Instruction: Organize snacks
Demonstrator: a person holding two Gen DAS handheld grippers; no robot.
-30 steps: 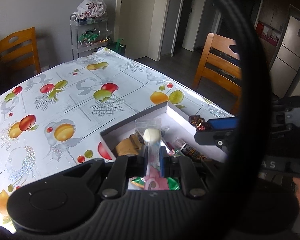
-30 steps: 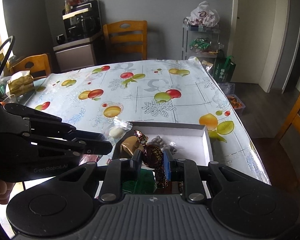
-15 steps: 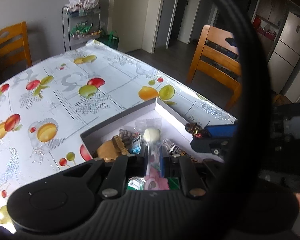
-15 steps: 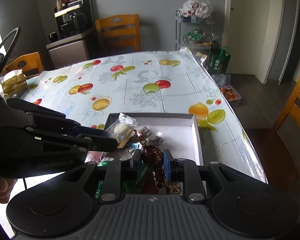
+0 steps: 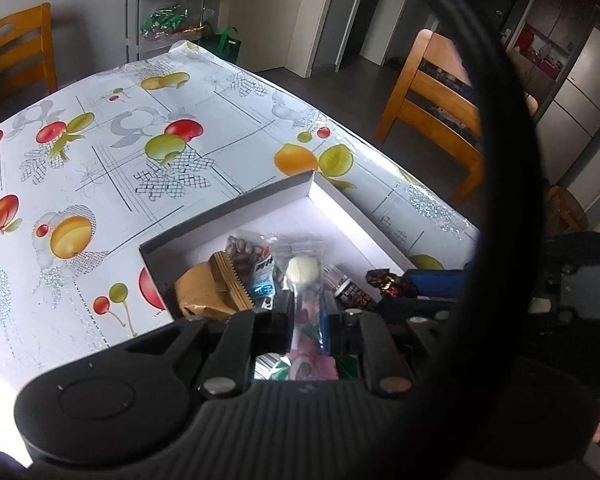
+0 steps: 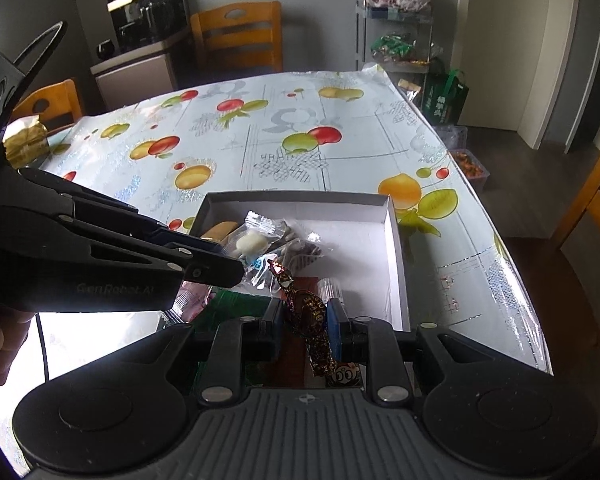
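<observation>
A shallow white box (image 5: 332,200) (image 6: 394,240) lies near the table's right edge. Inside are a brown packet (image 5: 198,292), a clear bag of dark nuts (image 5: 240,248) and a dark wrapped stick (image 5: 348,288). My left gripper (image 5: 308,312) (image 6: 220,256) is shut on a clear wrapper holding a round white candy (image 5: 304,272) (image 6: 252,242), just above the box's near left part. My right gripper (image 6: 304,316) (image 5: 404,292) is shut on a brown foil-wrapped chocolate (image 6: 308,312) (image 5: 384,280), over the box's near side. More wrapped snacks show below both grippers, partly hidden.
A fruit-print cloth (image 6: 292,120) covers the table, whose edge (image 6: 500,248) drops off to the right. Around it stand wooden chairs (image 6: 236,36) (image 5: 432,112), a metal trolley with snack bags (image 6: 396,32), a green bag (image 6: 444,96) and a counter with a coffee machine (image 6: 148,12).
Both grippers have sunk and moved forward over the box, which now looks nearer. Each still grips its candy.
</observation>
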